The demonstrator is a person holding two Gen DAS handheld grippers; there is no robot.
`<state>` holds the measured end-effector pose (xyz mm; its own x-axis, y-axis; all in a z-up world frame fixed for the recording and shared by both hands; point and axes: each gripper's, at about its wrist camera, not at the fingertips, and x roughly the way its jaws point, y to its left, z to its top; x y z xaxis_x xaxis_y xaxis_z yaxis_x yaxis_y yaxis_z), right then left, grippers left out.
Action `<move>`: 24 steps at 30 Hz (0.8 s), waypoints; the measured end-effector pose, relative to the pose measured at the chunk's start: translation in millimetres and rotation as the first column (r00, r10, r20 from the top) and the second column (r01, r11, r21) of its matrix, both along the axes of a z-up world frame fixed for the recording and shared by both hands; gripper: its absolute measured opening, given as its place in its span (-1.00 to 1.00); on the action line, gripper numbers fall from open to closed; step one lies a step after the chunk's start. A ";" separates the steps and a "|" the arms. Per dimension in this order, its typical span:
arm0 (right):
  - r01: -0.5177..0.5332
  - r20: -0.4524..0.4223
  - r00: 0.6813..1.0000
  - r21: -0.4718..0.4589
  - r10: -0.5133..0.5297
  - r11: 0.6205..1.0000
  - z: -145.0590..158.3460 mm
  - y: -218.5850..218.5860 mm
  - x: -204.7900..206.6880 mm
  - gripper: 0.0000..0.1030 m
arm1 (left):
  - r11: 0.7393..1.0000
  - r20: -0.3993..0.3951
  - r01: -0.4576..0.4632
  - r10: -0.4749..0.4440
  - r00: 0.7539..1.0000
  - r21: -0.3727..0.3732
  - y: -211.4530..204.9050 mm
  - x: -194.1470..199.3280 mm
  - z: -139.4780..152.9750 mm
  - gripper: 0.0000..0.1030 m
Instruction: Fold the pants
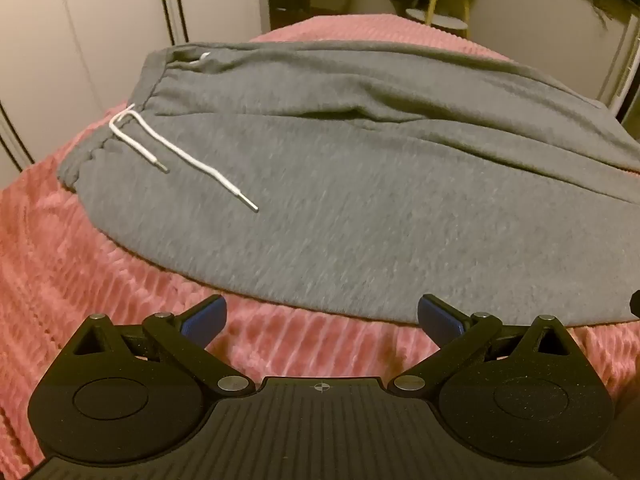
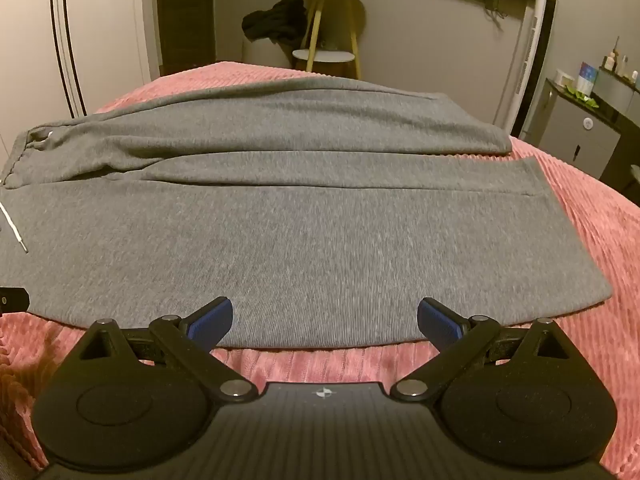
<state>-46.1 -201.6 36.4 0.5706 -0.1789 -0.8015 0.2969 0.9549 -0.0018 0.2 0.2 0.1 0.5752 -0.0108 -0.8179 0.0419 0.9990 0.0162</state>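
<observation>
Grey sweatpants (image 1: 340, 184) lie spread flat on a pink ribbed blanket (image 1: 80, 264), waistband at the left, legs running to the right. A white drawstring (image 1: 188, 160) trails across the fabric near the waistband. My left gripper (image 1: 322, 312) hovers open just short of the pants' near edge, nothing between its blue pads. In the right wrist view the two legs (image 2: 304, 220) lie side by side, hems at the right. My right gripper (image 2: 325, 316) stands open over the near edge of the closer leg, holding nothing.
The blanket (image 2: 600, 208) covers a bed. Behind it stand a small round side table (image 2: 326, 56) with dark clothing (image 2: 276, 20) heaped beside it, a wardrobe (image 1: 100, 40) at the left, and a dark cabinet (image 2: 592, 140) at the right.
</observation>
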 end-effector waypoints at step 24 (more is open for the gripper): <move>0.001 -0.001 1.000 0.008 -0.001 1.000 -1.3 0.3 -0.2 0.92 | 1.000 -0.019 0.003 -0.003 1.000 -0.010 0.9 -2.6 -8.3 1.00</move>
<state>-46.3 -201.2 35.1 0.5696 -0.1734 -0.8034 0.2979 0.9546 0.0052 -2.5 1.2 -8.2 0.5597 -0.0204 -0.8285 0.0451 0.9990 0.0059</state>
